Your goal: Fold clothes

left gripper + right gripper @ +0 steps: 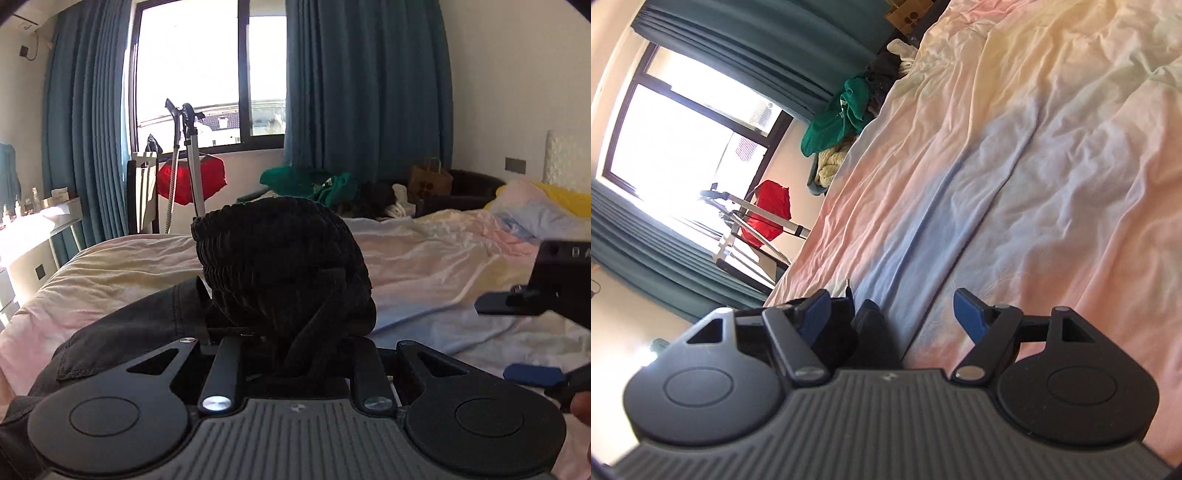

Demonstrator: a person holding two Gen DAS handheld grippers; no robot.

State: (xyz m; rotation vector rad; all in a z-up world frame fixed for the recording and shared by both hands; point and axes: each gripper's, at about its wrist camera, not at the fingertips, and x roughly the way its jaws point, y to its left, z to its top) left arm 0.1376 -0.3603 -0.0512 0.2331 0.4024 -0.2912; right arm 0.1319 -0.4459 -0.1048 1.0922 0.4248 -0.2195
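A pastel bedsheet (436,258) fills the middle and right of the left wrist view. Centre frame, a black ribbed garment (284,266) bunches up, clamped in the left gripper (295,354), trailing toward the lower left. In the right wrist view, the right gripper (892,314) stands wide, blue pads (967,314) apart, dark cloth between them at lower centre, ungripped.

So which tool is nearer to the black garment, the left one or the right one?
Left. The left tool is shut on the black garment, which bunches up between its fingers. The right tool is open beside it, over the bed sheet, holding nothing.
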